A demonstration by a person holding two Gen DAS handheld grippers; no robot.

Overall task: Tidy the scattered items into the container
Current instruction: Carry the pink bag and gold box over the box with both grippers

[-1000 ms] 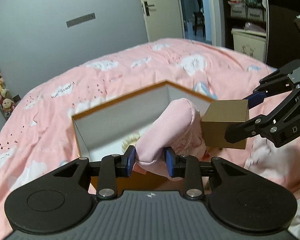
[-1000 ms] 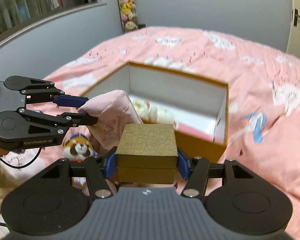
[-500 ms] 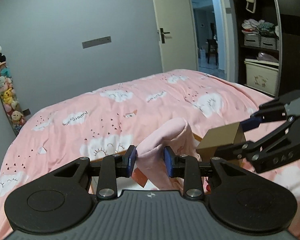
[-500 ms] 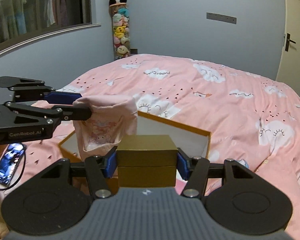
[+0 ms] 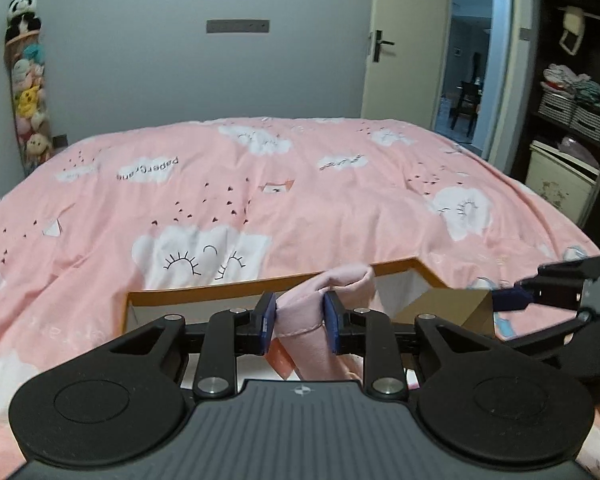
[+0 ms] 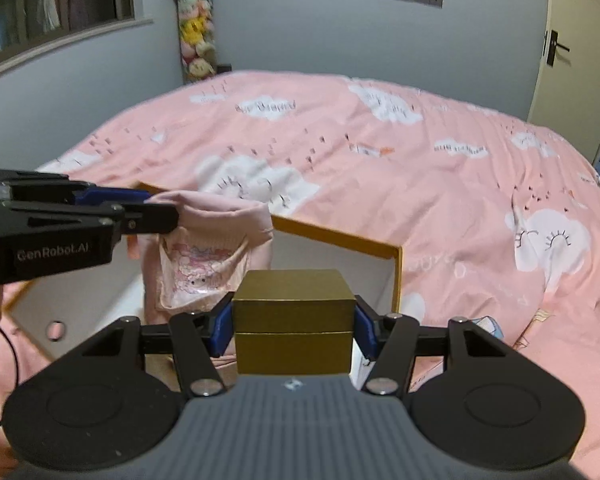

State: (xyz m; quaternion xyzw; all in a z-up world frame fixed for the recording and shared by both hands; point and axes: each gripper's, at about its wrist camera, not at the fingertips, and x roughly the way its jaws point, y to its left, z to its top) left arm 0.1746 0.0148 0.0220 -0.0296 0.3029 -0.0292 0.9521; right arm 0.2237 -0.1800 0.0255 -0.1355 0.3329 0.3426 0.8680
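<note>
My left gripper (image 5: 299,322) is shut on a pink cloth garment (image 5: 316,332), which hangs over the open orange-rimmed box (image 5: 220,290). In the right wrist view the same garment (image 6: 208,256) hangs from the left gripper (image 6: 156,210) above the box's white inside (image 6: 364,276). My right gripper (image 6: 294,322) is shut on a small gold box (image 6: 294,312) and holds it above the container's near right part. The gold box also shows in the left wrist view (image 5: 448,310), to the right of the garment.
The container sits on a bed with a pink cloud-print duvet (image 5: 300,184). A column of plush toys (image 6: 194,36) hangs in the far corner. An open door (image 5: 404,56) and shelves with laundry (image 5: 572,92) stand at the right. A cable (image 6: 4,360) trails at the left.
Both grippers have lifted and tilted up, keeping their loads. The views now look across the bed rather than down into the box, and the garment hangs lower into it.
</note>
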